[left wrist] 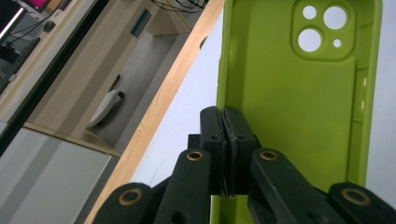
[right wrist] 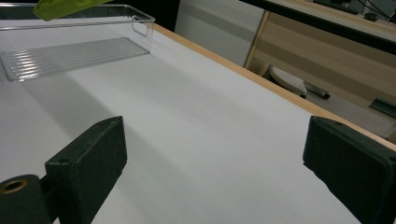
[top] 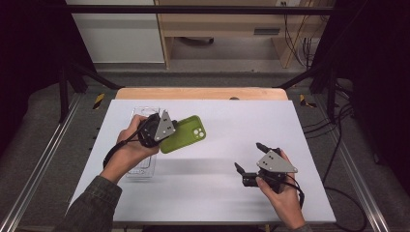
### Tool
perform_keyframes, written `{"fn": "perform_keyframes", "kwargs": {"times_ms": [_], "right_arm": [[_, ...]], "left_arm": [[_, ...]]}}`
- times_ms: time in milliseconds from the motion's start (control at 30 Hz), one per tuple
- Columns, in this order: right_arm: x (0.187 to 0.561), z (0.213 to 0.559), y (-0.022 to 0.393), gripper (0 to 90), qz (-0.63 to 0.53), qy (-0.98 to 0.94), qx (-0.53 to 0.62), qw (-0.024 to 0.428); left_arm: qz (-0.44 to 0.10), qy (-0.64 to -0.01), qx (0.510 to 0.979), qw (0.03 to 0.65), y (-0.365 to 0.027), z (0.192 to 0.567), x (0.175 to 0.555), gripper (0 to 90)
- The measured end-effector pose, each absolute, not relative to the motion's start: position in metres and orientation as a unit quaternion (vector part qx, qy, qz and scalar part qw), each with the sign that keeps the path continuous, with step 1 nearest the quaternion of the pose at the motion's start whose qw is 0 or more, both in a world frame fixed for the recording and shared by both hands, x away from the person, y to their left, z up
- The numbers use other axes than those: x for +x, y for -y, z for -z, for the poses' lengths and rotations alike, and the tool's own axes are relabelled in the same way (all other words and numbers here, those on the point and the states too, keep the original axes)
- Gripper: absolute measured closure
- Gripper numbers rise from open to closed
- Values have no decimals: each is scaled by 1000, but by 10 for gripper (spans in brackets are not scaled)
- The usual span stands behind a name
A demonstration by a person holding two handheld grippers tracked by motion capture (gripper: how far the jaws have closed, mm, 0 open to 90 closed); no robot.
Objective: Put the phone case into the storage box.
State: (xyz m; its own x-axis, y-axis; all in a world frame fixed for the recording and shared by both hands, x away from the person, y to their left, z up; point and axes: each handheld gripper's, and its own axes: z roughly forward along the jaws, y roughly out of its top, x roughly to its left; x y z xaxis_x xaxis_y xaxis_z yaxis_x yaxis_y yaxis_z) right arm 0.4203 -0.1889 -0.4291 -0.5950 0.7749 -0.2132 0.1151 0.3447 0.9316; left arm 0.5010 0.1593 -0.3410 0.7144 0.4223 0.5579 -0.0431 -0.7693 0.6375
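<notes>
- Overhead, the room (top: 203, 43) is seen as a dim workspace: a grey floor is laid around the table, dark frame posts are set at both sides, and pale wooden furniture (top: 227, 24) with a white panel beside it is placed at the far wall, where cables are hung at the right.
- A white table (top: 208, 188) with a bare wooden strip (top: 200, 93) along its far edge is lit from above; a soft shadow band is cast across its middle.
- Metal rails (top: 38, 159) are run along the floor on both sides of the table.
- A clear plastic tray (top: 142, 166) is set on the left part of the table; its ribbed bottom and a handle cut-out are shown in the right gripper view (right wrist: 70, 56).
- A green phone case (top: 186, 134) is held above the table just right of the tray, its open inner side and camera holes being shown in the left gripper view (left wrist: 289, 93).
- The left claw (left wrist: 225, 140) is clamped together on the case's side wall, at the end away from the camera holes.
- The right claw (top: 247, 162) is held low over the table's near right part, well apart from the case; its jaws are spread wide with nothing between them.
</notes>
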Motion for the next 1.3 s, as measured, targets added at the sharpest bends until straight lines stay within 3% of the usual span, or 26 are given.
{"fn": "perform_keyframes", "kwargs": {"times_ms": [333,1300], "right_arm": [[420,440,206,55,-499,-726,315,354],[414,452,218,39,-539,-685,357,337]], "left_arm": [[-383,-154,843,345,-169,340,503,873],[-436,-312,743,401,-220,332,509,873]]}}
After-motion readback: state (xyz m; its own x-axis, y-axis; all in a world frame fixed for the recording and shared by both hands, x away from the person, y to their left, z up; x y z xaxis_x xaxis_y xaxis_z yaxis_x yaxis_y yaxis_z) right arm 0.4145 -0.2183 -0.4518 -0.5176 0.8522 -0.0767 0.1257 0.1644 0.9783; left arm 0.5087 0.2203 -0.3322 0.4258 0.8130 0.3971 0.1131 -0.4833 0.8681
